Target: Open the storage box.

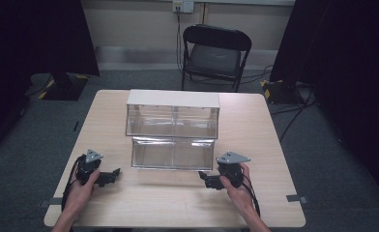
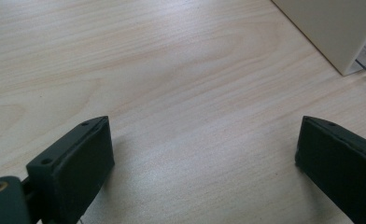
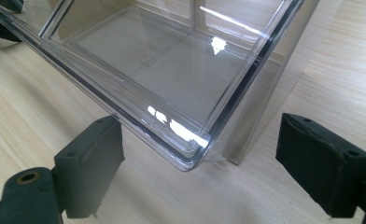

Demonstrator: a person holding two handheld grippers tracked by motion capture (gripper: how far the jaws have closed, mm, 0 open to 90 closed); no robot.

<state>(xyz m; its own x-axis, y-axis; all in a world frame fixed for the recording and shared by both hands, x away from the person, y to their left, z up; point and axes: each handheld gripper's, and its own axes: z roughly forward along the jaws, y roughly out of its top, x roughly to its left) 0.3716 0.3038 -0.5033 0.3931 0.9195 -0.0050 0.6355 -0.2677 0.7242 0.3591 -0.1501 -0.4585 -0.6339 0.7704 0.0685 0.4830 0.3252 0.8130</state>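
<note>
A white-topped cabinet stands mid-table and holds clear plastic drawers. Its upper drawer is pushed in, while the lower drawer is pulled out toward me and looks empty. My left gripper rests low over the table to the left of the pulled-out drawer, apart from it, jaws open with nothing between them. In the left gripper view the open left gripper faces bare wood. My right gripper sits just off the drawer's front right corner. In the right gripper view the right gripper is open, and the clear drawer's corner lies between its jaws, untouched.
The light wooden table has free room along its front and on both sides of the cabinet. A corner of the cabinet's white side shows at the upper right of the left gripper view. A black folding chair stands behind the table.
</note>
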